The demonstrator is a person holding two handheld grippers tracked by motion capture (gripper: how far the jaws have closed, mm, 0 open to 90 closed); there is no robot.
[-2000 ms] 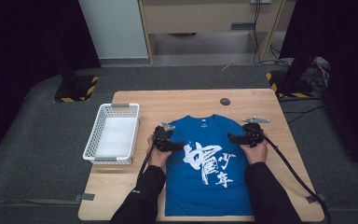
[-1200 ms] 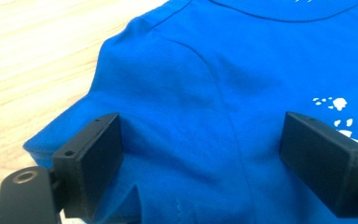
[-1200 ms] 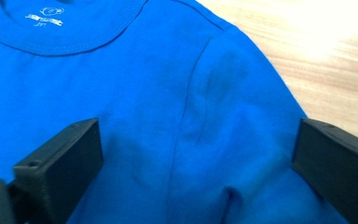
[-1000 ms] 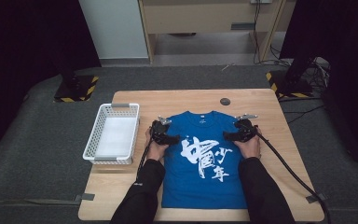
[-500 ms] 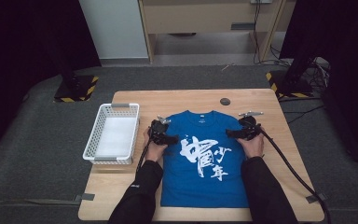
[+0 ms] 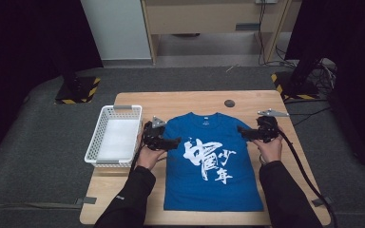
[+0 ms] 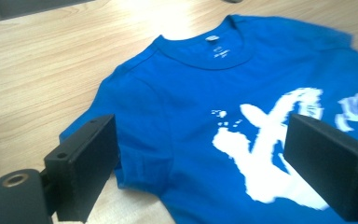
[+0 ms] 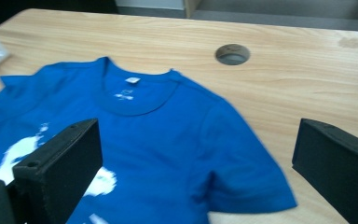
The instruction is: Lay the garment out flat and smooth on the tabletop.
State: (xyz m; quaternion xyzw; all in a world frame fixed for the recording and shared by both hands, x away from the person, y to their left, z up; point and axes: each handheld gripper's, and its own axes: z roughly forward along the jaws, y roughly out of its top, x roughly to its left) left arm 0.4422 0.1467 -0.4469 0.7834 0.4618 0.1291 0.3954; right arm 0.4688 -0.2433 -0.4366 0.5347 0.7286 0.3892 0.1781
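A blue T-shirt (image 6: 209,161) with white printed characters lies flat and face up on the wooden table (image 6: 180,99), collar toward the far edge. My left gripper (image 6: 175,141) is open at the shirt's left sleeve. In the left gripper view the gripper (image 7: 205,154) has its jaws spread wide over the sleeve (image 7: 121,140) and chest, with nothing held. My right gripper (image 6: 242,131) is open at the right sleeve. The right gripper view shows that gripper (image 8: 200,163) with jaws apart above the sleeve (image 8: 247,182), gripping nothing.
A white plastic basket (image 6: 105,124) stands at the table's left edge, just beside my left hand. A round cable hole (image 6: 229,103) sits in the tabletop beyond the collar. Bare wood runs along the far side and right of the shirt.
The shirt has slid slightly toward the far edge since two seconds ago. Both grippers moved forward with it, and the right gripper has since shifted outward toward the right sleeve.
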